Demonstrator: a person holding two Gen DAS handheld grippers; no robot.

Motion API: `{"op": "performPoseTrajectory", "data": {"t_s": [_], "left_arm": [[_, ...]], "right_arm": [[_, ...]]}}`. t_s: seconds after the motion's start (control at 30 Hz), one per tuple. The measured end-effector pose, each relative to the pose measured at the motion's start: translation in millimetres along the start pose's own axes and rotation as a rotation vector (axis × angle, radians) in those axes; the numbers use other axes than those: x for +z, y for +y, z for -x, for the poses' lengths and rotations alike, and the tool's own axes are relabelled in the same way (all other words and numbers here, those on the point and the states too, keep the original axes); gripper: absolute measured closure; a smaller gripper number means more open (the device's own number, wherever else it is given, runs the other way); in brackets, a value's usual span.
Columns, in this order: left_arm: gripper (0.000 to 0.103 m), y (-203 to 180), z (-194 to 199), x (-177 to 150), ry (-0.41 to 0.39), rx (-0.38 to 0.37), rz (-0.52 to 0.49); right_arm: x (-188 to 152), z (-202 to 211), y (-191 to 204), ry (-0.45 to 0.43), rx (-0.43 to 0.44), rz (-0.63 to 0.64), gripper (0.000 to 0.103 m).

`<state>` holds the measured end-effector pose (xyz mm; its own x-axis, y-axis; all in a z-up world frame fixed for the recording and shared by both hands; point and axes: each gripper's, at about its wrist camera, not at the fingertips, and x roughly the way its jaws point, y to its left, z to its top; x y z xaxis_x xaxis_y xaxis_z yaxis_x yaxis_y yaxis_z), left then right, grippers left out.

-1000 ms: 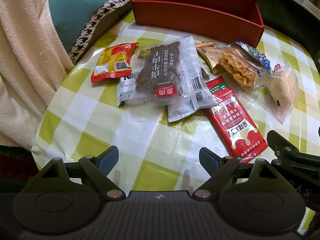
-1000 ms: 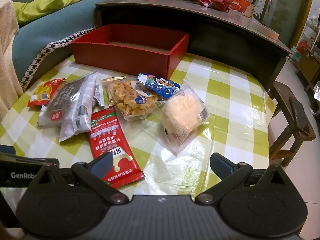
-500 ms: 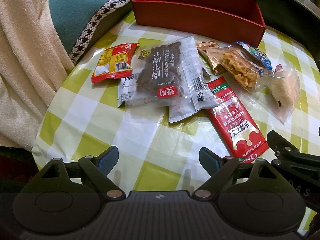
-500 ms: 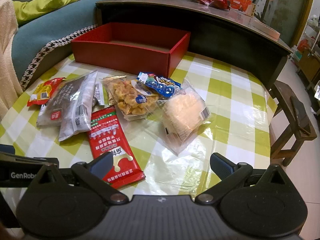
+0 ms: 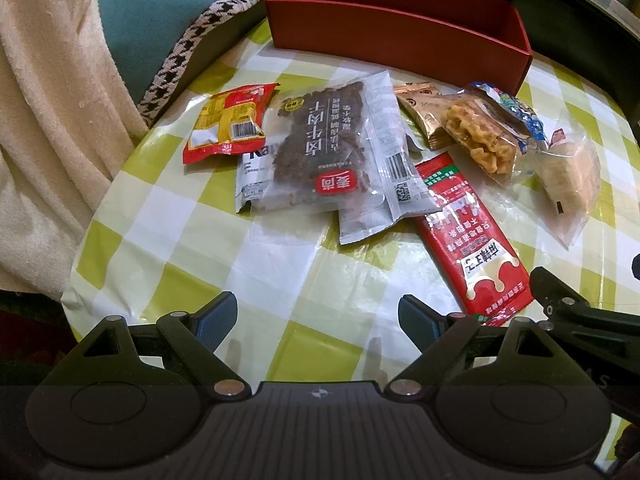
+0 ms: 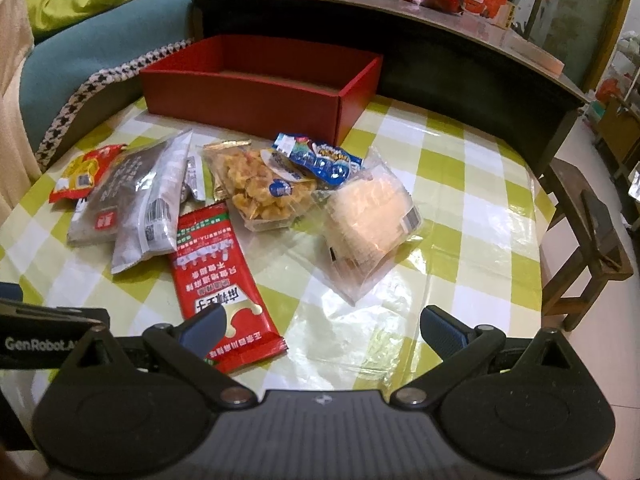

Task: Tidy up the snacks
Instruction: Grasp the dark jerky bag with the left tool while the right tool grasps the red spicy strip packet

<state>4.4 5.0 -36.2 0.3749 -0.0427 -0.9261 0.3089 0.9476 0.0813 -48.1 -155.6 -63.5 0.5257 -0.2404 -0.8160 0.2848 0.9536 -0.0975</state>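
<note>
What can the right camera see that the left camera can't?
Only the right view shows the dark counter with fruit, the wooden stool and the green pillow. Only the left view shows the cream towel and the white packet under the jerky bag. Both show the red box, the long red packet, the checked cloth and open grippers.

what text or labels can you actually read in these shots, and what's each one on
"GenRobot.A", cut off by the arm in front: on the left gripper's body, right wrist view.
"Ka", rest covered: white packet under the dark jerky bag.
Chinese print on the jerky bag and the red packet appears upside down; not transcribed.
Barcode digits and the blue wrapper: too small or blurred.
</note>
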Motion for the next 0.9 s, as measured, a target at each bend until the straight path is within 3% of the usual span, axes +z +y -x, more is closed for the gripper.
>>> {"op": "performPoseTrajectory", "data": {"t_s": [0.23, 0.6, 0.73, 0.83, 0.9], "left_arm": [[0.011, 10.8, -5.8, 2.4, 0.013, 0.005, 0.029], [0.011, 54.9, -18.7, 18.5, 0.041, 0.045, 0.154], [0.011, 57.5, -16.5, 28.6, 0.014, 0.037, 0.164], [0.011, 58.6, -14.2, 42.7, -0.013, 0.005, 0.181], [0.011, 57.0, -14.3, 54.9, -0.030, -0.011, 0.173]], "right_arm": [[5.3, -7.1, 7.3, 0.008, 0.010, 0.044, 0.000], [28.2, -35.2, 58.7, 0.047, 0.179, 0.238, 0.000], [31.5, -65.2, 66.5, 0.130, 0.181, 0.240, 0.005], [33.4, -69.1, 62.8, 0.137, 0.205, 0.229, 0.002], [31.7, -67.4, 61.0, 0.136, 0.214, 0.251, 0.009]]}}
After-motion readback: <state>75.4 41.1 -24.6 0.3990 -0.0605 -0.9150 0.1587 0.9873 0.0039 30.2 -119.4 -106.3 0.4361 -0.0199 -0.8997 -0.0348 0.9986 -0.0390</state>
